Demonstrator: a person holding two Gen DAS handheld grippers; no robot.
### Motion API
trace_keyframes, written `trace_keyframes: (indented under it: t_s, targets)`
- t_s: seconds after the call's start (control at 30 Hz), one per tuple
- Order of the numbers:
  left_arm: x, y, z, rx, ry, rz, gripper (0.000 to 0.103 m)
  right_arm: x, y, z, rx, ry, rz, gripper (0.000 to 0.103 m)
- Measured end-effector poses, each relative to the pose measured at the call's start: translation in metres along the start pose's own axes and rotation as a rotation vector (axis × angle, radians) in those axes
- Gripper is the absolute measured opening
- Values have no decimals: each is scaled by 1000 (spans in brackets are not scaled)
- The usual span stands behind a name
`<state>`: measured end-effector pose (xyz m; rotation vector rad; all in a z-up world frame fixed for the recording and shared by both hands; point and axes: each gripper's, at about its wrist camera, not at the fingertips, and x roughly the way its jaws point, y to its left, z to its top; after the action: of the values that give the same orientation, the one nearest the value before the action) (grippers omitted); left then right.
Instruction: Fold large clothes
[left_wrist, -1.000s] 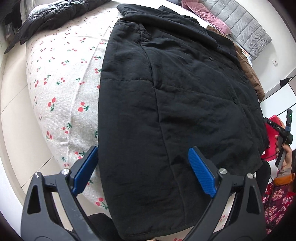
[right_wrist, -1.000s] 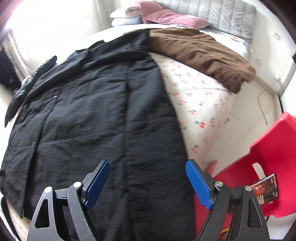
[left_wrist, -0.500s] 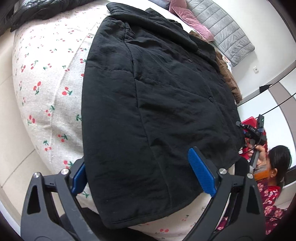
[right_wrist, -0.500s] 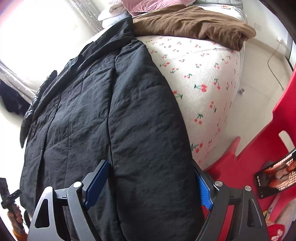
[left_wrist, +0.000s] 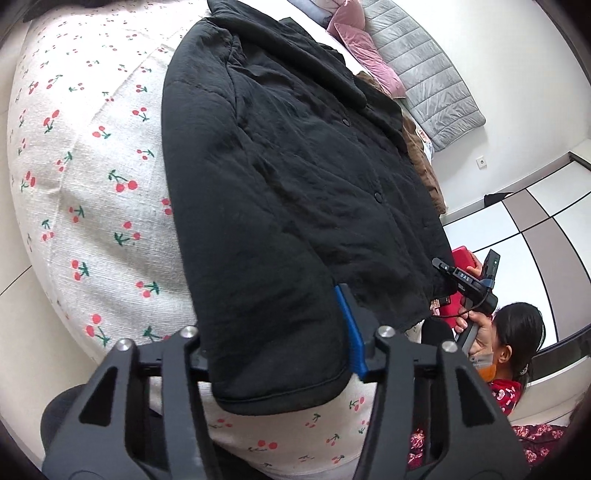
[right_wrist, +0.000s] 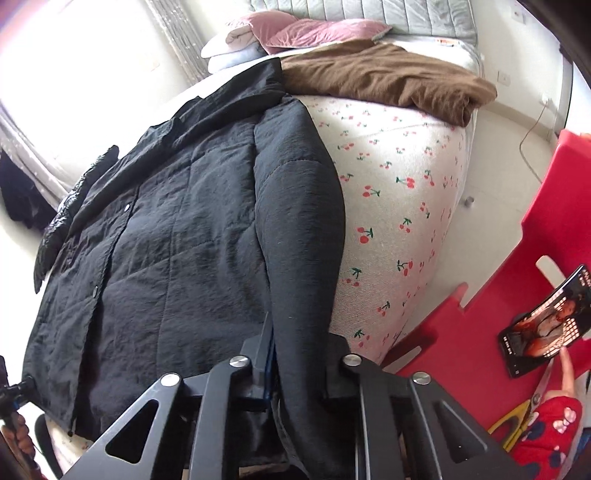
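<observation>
Both grippers, wide open a moment ago, are closing on the black padded coat (left_wrist: 295, 177); left gripper (left_wrist: 275, 339) is half-closed around its sleeve cuff; right gripper (right_wrist: 299, 354) is pinching the opposite sleeve; folding is starting.

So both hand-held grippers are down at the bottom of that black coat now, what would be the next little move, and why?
Probably lift both sleeve ends and carry them inward over the black coat. The left hand-held gripper and the right hand-held gripper are each closing with a sleeve between the jaws, and the coat lies flat on the cherry-print bedspread.
</observation>
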<state>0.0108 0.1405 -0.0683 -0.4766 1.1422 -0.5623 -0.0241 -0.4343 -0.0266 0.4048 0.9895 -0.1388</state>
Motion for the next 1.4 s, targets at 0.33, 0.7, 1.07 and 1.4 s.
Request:
trace_keyframes:
  t_s: [0.33, 0.7, 1.07, 1.4]
  targets:
    - [-28, -29, 12, 19, -117, 2, 13, -38, 23, 11, -48, -120, 34, 10]
    - [-50, -69, 44, 125, -238, 4, 11, -69, 65, 42, -160, -240, 37, 8]
    - [-67, -106, 113, 240, -328, 33, 11, -75, 87, 92, -228, -308, 49, 8]
    - [-71, -128, 226, 285, -463, 128, 11, -60, 89, 204, -208, -389, 34, 8]
